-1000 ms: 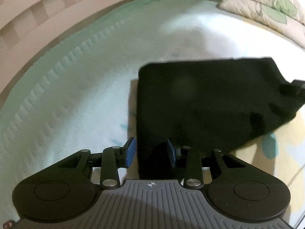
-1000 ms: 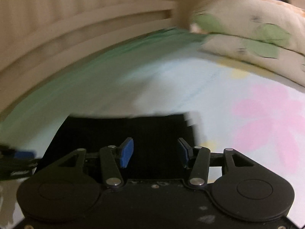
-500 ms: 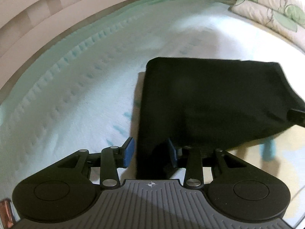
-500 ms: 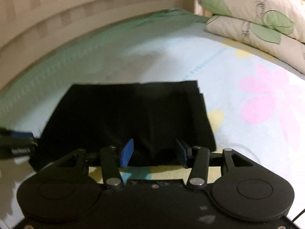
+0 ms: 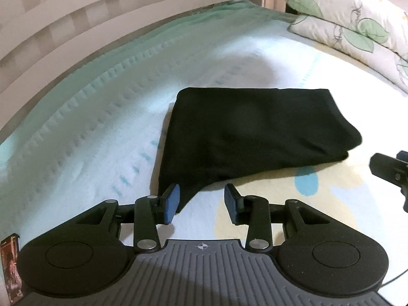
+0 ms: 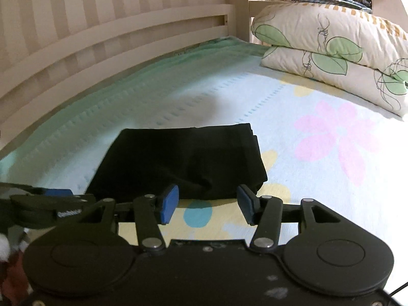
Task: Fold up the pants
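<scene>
Two spread grippers, left gripper (image 5: 201,201) and opening right gripper (image 6: 207,205), empty before folded black pants (image 5: 252,132)

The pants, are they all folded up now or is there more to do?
Nearly done, it looks like. The black pants lie on the bed as a neat folded bundle. Nothing is in hand: the left gripper is open with only a corner of cloth near one pad, and the right gripper is opening, empty. At most that loose front corner may want tucking.
</scene>
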{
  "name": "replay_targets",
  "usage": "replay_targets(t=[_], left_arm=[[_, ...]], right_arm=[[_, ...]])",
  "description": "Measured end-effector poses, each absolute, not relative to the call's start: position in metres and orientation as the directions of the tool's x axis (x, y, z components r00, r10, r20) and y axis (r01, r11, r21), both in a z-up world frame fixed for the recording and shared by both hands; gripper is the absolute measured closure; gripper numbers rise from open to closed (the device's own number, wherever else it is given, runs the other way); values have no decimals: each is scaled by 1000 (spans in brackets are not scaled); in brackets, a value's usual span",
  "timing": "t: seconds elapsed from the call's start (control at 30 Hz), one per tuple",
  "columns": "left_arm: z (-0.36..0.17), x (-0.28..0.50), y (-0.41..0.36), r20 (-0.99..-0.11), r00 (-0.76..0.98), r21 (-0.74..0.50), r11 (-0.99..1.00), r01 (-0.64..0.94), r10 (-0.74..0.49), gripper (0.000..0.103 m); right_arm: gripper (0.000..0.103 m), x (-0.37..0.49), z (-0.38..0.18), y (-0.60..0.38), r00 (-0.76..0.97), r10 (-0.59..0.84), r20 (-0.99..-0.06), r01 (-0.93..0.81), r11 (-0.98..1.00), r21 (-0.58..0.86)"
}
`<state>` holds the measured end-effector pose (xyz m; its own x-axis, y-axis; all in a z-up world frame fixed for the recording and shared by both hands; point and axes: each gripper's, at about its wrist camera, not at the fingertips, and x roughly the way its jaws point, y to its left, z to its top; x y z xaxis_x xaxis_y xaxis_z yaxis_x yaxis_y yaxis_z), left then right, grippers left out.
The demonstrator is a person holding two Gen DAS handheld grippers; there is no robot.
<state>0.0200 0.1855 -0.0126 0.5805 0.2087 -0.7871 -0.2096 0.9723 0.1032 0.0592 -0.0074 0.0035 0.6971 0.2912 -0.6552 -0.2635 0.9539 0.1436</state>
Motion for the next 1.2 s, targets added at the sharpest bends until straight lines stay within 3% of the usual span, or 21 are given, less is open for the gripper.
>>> replay_targets(t=[0.6, 1.2], left_arm=[[8, 5, 156, -726, 643, 171, 970, -173, 243, 64], [11, 3, 153, -737, 645, 135, 979, -153, 203, 65]], right_arm=[[48, 47, 8, -16, 689, 288, -664, -230, 957, 177], [48, 47, 7, -17, 683, 283, -673, -221, 959, 179]])
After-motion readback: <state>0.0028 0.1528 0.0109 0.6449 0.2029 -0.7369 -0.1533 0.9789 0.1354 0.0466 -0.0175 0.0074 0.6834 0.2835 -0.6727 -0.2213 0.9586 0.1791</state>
